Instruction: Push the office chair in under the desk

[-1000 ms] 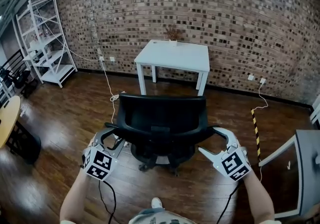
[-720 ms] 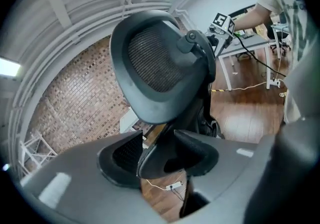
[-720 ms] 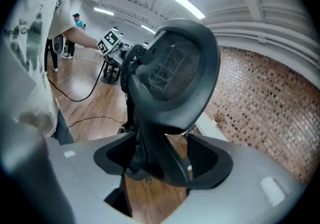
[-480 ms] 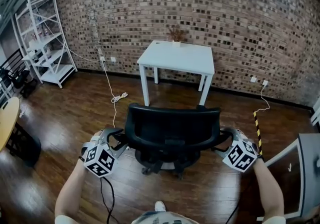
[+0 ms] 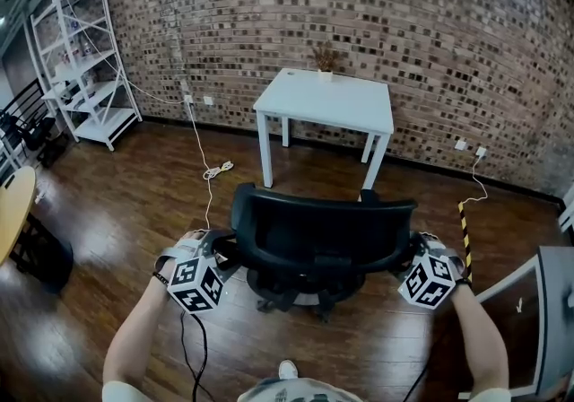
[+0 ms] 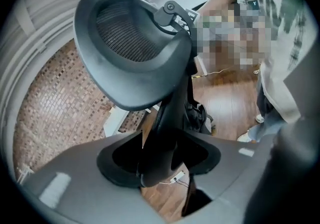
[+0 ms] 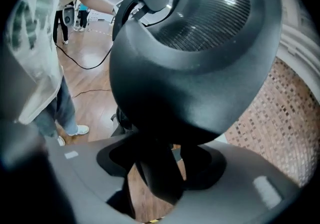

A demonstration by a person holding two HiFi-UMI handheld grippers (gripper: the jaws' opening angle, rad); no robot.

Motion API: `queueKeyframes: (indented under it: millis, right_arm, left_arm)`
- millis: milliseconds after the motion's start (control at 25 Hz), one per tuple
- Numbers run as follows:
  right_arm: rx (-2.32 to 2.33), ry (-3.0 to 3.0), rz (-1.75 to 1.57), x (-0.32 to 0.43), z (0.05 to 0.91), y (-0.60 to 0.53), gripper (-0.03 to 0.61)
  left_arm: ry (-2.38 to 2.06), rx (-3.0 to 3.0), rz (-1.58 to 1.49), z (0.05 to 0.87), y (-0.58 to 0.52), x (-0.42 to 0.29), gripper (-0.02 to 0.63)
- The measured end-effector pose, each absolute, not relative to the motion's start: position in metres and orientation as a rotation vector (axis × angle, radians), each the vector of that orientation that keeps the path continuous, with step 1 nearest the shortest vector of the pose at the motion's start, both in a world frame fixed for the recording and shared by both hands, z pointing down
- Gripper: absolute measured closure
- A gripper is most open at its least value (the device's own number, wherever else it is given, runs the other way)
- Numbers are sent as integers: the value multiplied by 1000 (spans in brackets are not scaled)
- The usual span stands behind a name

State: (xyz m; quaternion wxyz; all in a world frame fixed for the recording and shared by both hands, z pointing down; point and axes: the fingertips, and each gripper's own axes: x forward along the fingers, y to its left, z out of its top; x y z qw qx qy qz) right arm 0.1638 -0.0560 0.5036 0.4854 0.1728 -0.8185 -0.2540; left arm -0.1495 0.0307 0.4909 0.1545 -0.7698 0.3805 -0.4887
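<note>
**Both grippers sit at the office chair's sides, and the chair is still out from under the desk.**

Head view: the office chair (image 5: 318,230) stands on the wooden floor (image 5: 108,212) with its back to the person. It is in front of the white desk (image 5: 327,100) at the brick wall (image 5: 404,23), not under it. The left gripper (image 5: 213,252) sits at the backrest's left edge and the right gripper (image 5: 414,252) at its right edge.
Left gripper view: a black left chair strut (image 6: 167,128) runs between the jaws, which have just been opening. They stand released, with a dark gap on either side.
Right gripper view: the right chair strut (image 7: 156,173) stands between the jaws, which have just been closing. They are still apart and not clenched on it.
</note>
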Motion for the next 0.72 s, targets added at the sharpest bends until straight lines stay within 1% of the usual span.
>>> queueKeyframes:
  millis: [80,360,720]
  right_arm:
    - [422,-1979,-652,164,505,-56,332]
    - [444,-1966,-697,161,505,-61,348]
    - [503,-1945,-716,149,505,-106,351]
  left_arm:
    - [1078,-2218,-1398,491,31,-149,376]
    - [1067,-2225,-1366,490,23,-154,376]
    - [1080,-2222,-1363,491,-28,-168,373]
